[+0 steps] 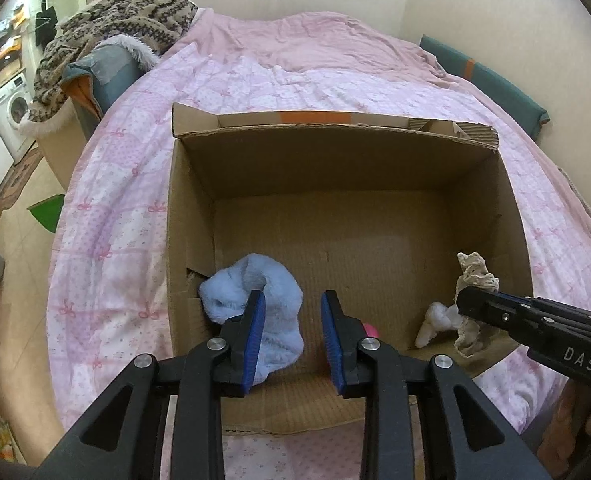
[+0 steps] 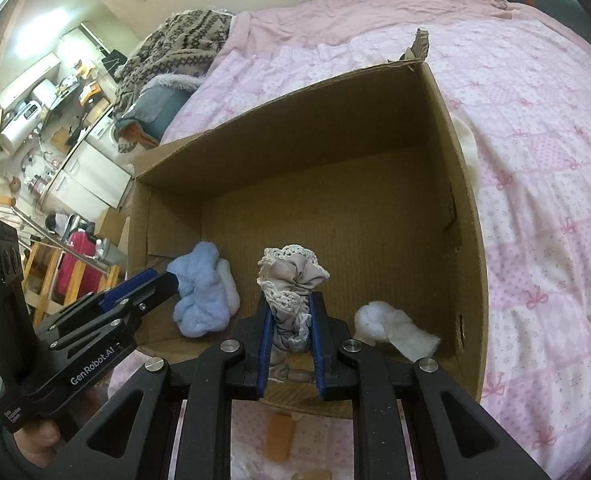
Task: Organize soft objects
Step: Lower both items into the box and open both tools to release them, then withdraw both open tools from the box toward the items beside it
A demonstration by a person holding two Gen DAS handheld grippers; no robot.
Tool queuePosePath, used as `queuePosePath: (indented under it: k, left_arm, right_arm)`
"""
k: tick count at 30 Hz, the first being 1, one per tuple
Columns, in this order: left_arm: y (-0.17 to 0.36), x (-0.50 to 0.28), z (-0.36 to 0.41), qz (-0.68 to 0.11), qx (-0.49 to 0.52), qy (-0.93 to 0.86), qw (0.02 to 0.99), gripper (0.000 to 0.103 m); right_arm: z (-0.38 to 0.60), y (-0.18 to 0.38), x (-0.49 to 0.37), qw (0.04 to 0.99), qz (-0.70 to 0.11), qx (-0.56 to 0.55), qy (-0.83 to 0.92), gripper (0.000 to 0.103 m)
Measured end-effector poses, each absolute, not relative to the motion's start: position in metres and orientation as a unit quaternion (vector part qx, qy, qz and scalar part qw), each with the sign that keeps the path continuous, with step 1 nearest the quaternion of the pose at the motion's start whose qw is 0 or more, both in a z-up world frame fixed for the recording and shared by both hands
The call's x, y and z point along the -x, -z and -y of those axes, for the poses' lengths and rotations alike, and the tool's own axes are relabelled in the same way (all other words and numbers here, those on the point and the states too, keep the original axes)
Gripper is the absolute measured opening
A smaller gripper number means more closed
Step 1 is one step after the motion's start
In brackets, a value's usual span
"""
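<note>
An open cardboard box (image 1: 375, 152) (image 2: 467, 208) stands on the pink bed. A fluffy light blue cloth (image 1: 251, 292) (image 2: 203, 292) lies in its near left corner. A white fluffy piece (image 1: 435, 320) (image 2: 391, 324) lies at the near right. A bit of pink (image 1: 371, 330) shows behind my left finger. My left gripper (image 1: 293, 340) (image 2: 151, 284) is open and empty just above the blue cloth. My right gripper (image 2: 291, 340) (image 1: 467, 300) is shut on a beige lace-trimmed cloth (image 2: 291, 276) (image 1: 473, 276), held over the box's near right part.
A pink patterned quilt (image 1: 127, 208) (image 2: 543, 160) covers the bed around the box. A patterned knit garment and a fur-hooded jacket (image 1: 115, 28) are piled at the bed's far left. A teal mat (image 1: 491, 76) lies by the far wall. Kitchen units and a washing machine (image 1: 13, 108) are far left.
</note>
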State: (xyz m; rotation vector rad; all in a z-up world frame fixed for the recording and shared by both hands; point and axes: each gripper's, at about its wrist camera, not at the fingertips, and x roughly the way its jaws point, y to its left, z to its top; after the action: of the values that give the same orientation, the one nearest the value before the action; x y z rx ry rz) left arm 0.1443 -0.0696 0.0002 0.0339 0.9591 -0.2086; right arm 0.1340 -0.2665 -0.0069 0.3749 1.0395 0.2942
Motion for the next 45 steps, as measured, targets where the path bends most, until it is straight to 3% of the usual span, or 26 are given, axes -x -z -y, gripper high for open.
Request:
queuePosePath:
  k: [4, 8, 10, 11, 12, 33, 45]
  left_arm:
    - [-0.004, -0.141, 0.069, -0.451, -0.019, 0.094, 0.887, 0.046]
    - [-0.011, -0.139, 0.068, -0.439, -0.018, 0.092, 0.893, 0.061]
    - [-0.013, -0.138, 0.066, -0.437, -0.016, 0.09, 0.895, 0.063]
    - [-0.013, -0.138, 0.066, -0.437, -0.015, 0.089, 0.895, 0.064]
    - [-0.014, -0.138, 0.065, -0.438, -0.013, 0.089, 0.894, 0.064]
    - [-0.046, -0.092, 0.04, -0.425, -0.011, 0.059, 0.903, 0.064]
    - [-0.033, -0.052, 0.011, -0.465, 0.038, 0.044, 0.884, 0.064]
  right_arm:
    - [0.266, 0.006, -0.134, 0.842, -0.49, -0.177, -0.14, 0.021]
    - [0.268, 0.005, -0.133, 0.845, -0.485, -0.178, -0.137, 0.03]
    - [0.27, 0.004, -0.133, 0.846, -0.482, -0.183, -0.134, 0.051]
    - [0.272, 0.003, -0.133, 0.847, -0.48, -0.187, -0.131, 0.074]
    - [0.274, 0.001, -0.132, 0.849, -0.474, -0.193, -0.13, 0.078]
    - [0.268, -0.054, -0.081, 0.873, -0.437, -0.167, -0.136, 0.077]
    - [0.272, -0.042, -0.031, 0.868, -0.451, -0.171, -0.119, 0.077]
